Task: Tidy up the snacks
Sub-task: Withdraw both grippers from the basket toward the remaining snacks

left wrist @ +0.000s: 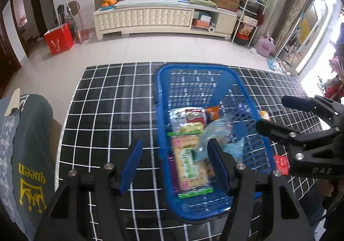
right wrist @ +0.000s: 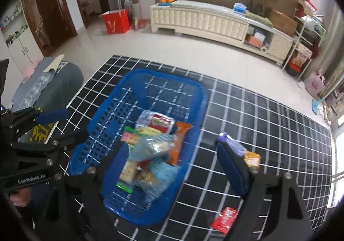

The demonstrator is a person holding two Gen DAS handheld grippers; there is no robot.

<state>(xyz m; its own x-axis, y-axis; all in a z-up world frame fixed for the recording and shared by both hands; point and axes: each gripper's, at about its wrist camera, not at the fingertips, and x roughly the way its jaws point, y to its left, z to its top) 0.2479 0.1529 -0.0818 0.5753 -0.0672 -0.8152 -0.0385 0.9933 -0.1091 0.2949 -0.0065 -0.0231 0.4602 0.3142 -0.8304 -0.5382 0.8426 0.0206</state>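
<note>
A blue plastic basket sits on the black grid-patterned table and holds several snack packs, among them a long cracker pack and a clear light-blue bag. My left gripper is open and empty, its right finger over the basket's near end. My right gripper is open and empty over the basket's right rim. A red packet, an orange packet and a purple packet lie on the table right of the basket.
The black grid tablecloth covers the table. A chair back draped in grey cloth printed "queen" stands at the table's left edge. Beyond are tiled floor, a white cabinet and a red bag.
</note>
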